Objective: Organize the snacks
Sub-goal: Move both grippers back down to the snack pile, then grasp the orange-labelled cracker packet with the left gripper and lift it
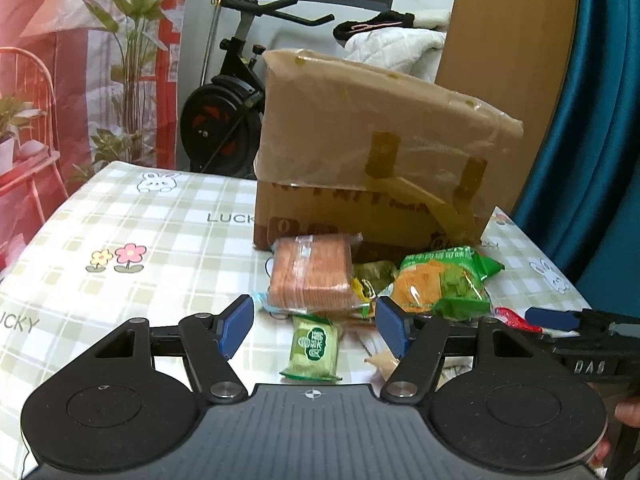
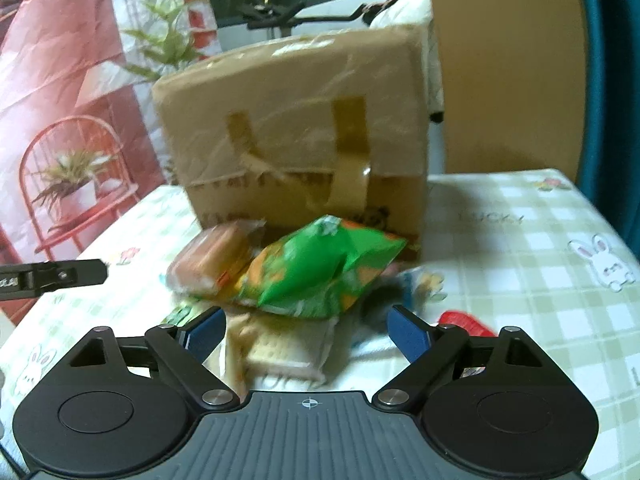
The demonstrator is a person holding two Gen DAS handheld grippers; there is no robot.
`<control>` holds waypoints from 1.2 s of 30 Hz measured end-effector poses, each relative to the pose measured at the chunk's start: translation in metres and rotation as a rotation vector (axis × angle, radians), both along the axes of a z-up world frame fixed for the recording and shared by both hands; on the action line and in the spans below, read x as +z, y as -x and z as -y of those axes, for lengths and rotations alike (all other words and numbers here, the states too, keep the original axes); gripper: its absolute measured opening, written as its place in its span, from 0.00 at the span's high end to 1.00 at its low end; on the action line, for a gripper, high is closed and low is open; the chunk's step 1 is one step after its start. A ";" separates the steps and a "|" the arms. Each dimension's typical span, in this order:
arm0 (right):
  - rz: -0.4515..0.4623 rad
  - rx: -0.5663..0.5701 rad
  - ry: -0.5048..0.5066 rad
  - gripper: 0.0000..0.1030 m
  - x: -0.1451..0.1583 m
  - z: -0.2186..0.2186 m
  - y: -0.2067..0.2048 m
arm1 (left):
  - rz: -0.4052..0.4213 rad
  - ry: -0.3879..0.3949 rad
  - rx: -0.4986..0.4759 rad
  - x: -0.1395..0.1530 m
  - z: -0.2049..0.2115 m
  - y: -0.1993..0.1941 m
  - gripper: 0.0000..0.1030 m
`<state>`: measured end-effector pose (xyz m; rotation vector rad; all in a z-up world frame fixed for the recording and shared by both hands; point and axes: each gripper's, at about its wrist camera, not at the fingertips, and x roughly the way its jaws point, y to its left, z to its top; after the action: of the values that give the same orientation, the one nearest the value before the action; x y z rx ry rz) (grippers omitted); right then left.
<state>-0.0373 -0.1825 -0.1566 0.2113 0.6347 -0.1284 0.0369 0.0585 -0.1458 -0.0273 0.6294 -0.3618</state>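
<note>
A heap of snacks lies on the checked tablecloth (image 1: 120,216) in front of a taped cardboard box (image 1: 372,148). In the left wrist view I see a clear pack of brown crackers (image 1: 310,272), a green and orange bag (image 1: 444,284), and a small green packet (image 1: 314,350) just in front of my left gripper (image 1: 314,328), which is open with nothing gripped. In the right wrist view, which is blurred, the green bag (image 2: 320,272) lies ahead of my open right gripper (image 2: 306,330), with a pale cracker pack (image 2: 280,352) between its jaws, untouched. A red packet (image 2: 464,322) lies to the right.
The box (image 2: 296,128) stands at the table's far side behind the snacks. The right gripper's finger (image 1: 560,320) reaches in from the right in the left wrist view; the left gripper's finger (image 2: 56,276) shows at left in the right wrist view. An exercise bike (image 1: 228,100) stands beyond the table.
</note>
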 end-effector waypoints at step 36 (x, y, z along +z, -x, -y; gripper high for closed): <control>-0.314 0.200 0.062 0.17 -0.039 -0.041 -0.015 | -0.032 -0.004 0.048 -0.012 -0.008 -0.004 0.34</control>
<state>-0.0225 -0.1415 -0.1953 0.0666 0.9588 0.0124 0.0411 0.0667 -0.1578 -0.0441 0.6597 -0.3144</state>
